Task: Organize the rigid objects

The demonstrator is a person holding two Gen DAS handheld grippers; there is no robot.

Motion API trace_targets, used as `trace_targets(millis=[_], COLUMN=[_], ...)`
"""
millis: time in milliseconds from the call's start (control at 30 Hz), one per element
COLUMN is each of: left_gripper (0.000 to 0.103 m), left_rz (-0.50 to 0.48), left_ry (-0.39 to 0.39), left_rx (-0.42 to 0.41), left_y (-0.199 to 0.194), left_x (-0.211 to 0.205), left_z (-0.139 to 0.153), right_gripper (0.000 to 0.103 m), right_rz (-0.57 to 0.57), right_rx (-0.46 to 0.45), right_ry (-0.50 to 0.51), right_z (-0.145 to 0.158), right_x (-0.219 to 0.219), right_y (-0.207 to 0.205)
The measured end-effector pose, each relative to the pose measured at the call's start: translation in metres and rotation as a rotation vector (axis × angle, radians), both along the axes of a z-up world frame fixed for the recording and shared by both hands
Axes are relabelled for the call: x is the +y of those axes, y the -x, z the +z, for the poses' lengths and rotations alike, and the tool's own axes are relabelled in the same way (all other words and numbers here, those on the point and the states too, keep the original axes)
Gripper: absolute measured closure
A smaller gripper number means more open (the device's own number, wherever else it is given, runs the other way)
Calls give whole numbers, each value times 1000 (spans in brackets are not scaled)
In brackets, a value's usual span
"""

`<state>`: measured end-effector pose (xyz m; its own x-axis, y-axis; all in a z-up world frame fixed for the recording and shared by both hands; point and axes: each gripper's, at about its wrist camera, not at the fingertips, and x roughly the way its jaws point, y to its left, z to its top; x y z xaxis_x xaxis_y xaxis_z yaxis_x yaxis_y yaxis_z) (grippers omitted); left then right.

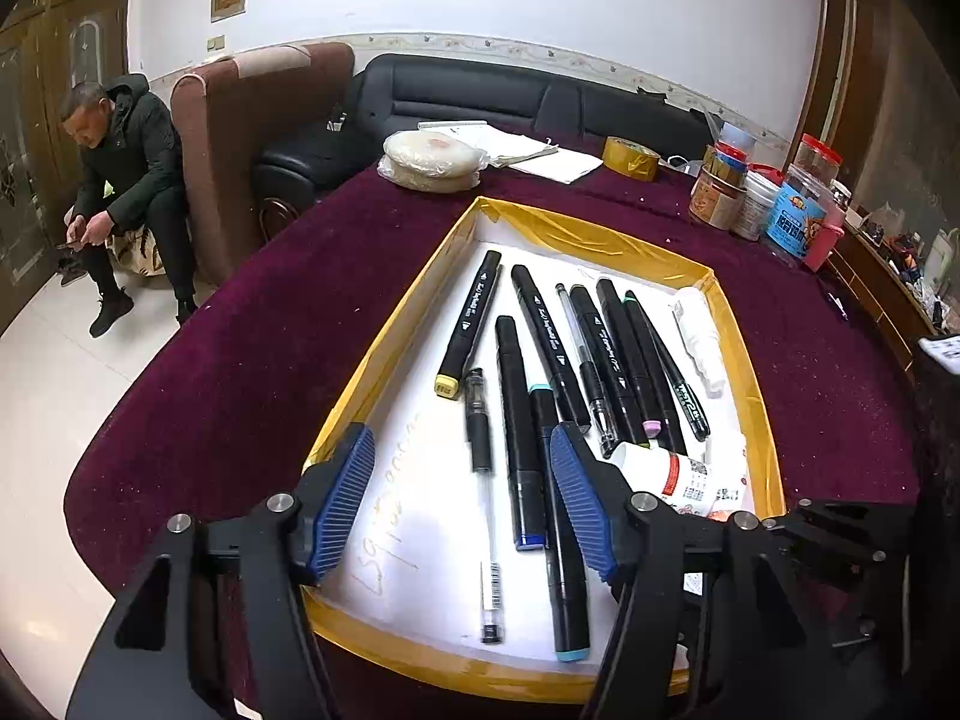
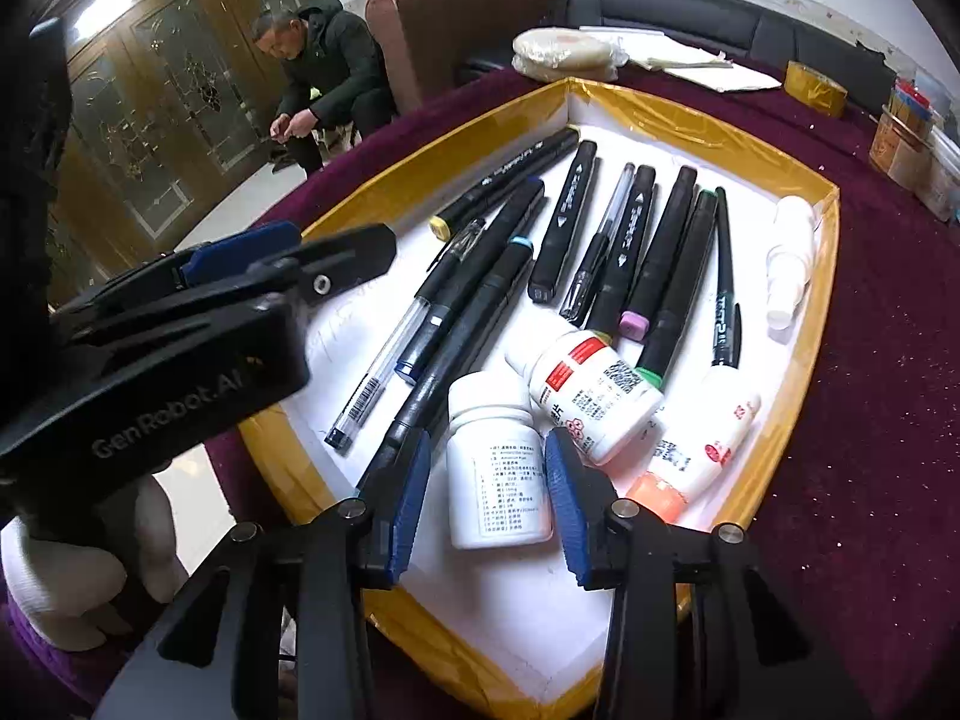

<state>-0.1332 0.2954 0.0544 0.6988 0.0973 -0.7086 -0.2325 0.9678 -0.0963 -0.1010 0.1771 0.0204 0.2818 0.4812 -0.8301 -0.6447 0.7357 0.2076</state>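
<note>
A white tray with a yellow taped rim [image 1: 600, 228] [image 2: 690, 114] lies on the maroon tablecloth. Several black markers and pens lie side by side in it. My left gripper [image 1: 462, 498] [image 2: 324, 252] hangs open over the tray's near end, above a clear gel pen [image 1: 486, 516] and a teal-tipped marker [image 1: 564, 570], touching neither. My right gripper [image 2: 486, 510] is open around a white pill bottle [image 2: 498, 468] resting in the tray, with a gap at the left pad. A red-labelled bottle [image 2: 588, 396] [image 1: 666, 471] lies just beyond, beside an orange-capped tube [image 2: 696, 456].
A small white spray bottle [image 2: 792, 264] lies by the tray's right wall. Beyond the tray are a tape roll [image 1: 630, 157], jars [image 1: 720, 192], papers and bagged flatbread [image 1: 429, 159]. A person [image 1: 120, 180] sits on the left by an armchair.
</note>
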Motion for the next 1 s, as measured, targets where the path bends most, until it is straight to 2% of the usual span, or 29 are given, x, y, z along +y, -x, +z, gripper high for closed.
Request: trace_targets(millis=[100,233,767,1000], left_gripper=[42,35,35,35], left_rz=[4,14,-17,-38], left_ry=[-8,-24,-84,-117], left_rx=[12,20,26,37], left_y=[-1,-1,1,-1], left_x=[-3,-9,-40,-60], left_z=[1,3,12,14], right_gripper=[67,66,65,60], right_rz=[-6,-23,-156,-185], right_rx=[-6,-22,-38,-48], right_ry=[-35,-71,-192,-216], right_z=[8,17,31,32], right_x=[-9,-22,-90,-109], right_y=[5,7,3,7])
